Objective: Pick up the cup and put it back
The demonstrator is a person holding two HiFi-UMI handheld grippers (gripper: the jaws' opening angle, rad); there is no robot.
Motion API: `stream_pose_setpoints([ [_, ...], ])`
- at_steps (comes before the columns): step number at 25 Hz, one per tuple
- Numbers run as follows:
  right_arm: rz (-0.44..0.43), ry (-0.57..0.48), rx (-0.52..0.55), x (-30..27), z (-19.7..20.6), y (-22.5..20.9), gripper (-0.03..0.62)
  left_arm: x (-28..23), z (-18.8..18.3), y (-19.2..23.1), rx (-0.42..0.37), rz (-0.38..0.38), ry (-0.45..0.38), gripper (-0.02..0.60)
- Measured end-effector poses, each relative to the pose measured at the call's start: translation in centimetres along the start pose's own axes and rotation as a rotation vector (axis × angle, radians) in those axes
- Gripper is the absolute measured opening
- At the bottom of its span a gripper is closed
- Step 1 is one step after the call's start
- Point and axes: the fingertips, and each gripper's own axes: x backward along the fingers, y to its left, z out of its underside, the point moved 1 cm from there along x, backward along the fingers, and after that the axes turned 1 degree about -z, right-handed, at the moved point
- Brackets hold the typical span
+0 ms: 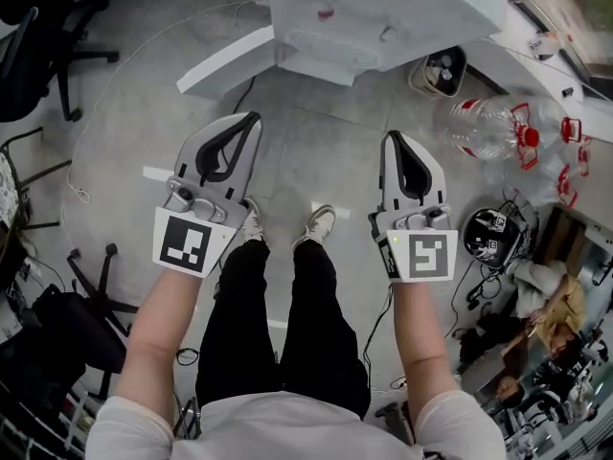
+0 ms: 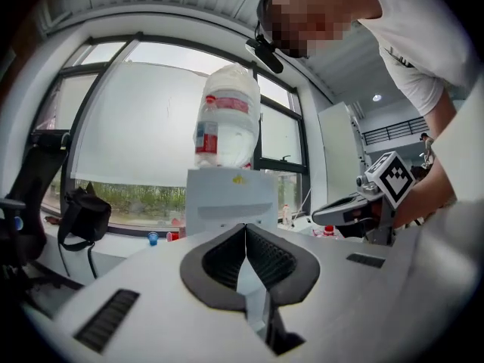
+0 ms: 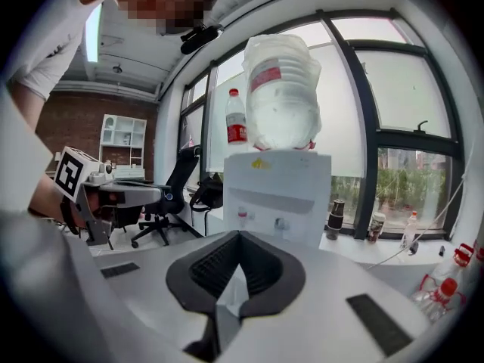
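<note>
Closest to the head camera are the person's bare forearms point(image 1: 168, 324), each one carrying a white two-jaw gripper with a black-and-white marker cube. They're held out over the grey floor point(image 1: 306, 132).

Left gripper point(image 1: 253, 119) first. Its jaws are pressed tight together, the dark ribbed pads meeting edge to edge with only each other between them. Right gripper point(image 1: 393, 138), same deal: jaws closed on themselves.

Straight ahead of both stands a white boxy water dispenser point(image 3: 276, 195) with a big clear plastic water jug point(image 3: 281, 93) sitting upside down on top. I think there's water in it, but the fisheye glare makes that hard to call.

Now the cups. Just right of the dispenser, on the white window ledge point(image 3: 393, 252), there's a stack of dark brown paper cups point(image 3: 336, 215), and beside it a single pale paper cup point(image 3: 376, 226). Both are well apart from the grippers. I can't tell which one is the cup for the task, and whatever's inside them isn't visible from here.

A small clear bottle point(image 3: 411, 229) stands a bit further right on that ledge.

Far right, several clear plastic jugs with red caps point(image 1: 493, 127) lie on the floor, and they look empty.
</note>
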Motion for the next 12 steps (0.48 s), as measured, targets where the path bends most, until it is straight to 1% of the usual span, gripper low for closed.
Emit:
stream_pose_setpoints([
  [4, 0.006, -0.004, -0.013, -3.8, 7.6, 0.9, 0.02, -2.9, 8.0, 1.0, 0.018, -0.009, -0.003, 0.025],
  [7, -0.013, -0.003, -0.008, -5.6, 12.1, 1.5, 0.02, -5.0, 12.9, 1.7, 0.042, -0.033, -0.033, 0.025],
  [10, -0.028, 0.019, 0.001, -6.1, 16.5, 1.2, 0.02, -6.7, 16.8, 0.4, 0.016, -0.007, -0.046, 0.025],
  [12, -0.035, 0.03, 0.027, -6.9, 19.2, 0.8, 0.02, -8.0, 19.6, -0.3, -0.008, 0.014, -0.044, 0.025],
])
